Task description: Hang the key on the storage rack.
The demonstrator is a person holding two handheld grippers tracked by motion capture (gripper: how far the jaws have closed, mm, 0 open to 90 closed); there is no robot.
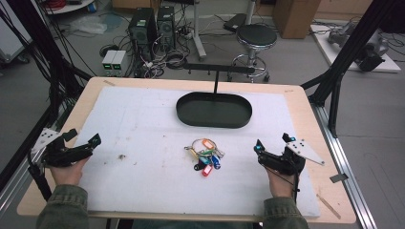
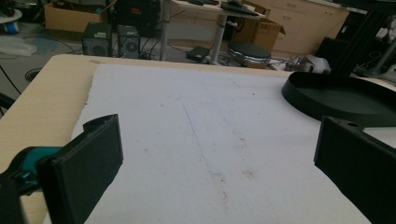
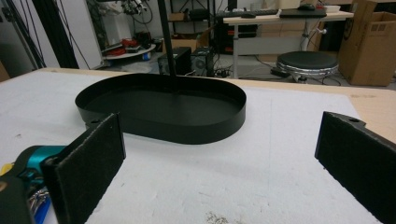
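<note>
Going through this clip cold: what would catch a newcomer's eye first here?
Probably the bunch of keys with coloured tags, lying in the middle of the white mat. Behind it sits an oval black tray with an upright stand. The left gripper and right gripper rest open at either side, holding nothing.

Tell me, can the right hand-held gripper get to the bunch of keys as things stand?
Probably yes. The right hand-held gripper is open, and only bare white mat lies between it and the bunch of keys.

Keys (image 1: 204, 156) lie mid-mat (image 1: 143, 124), the tray (image 1: 214, 110) behind them, tongs at either side.
</note>
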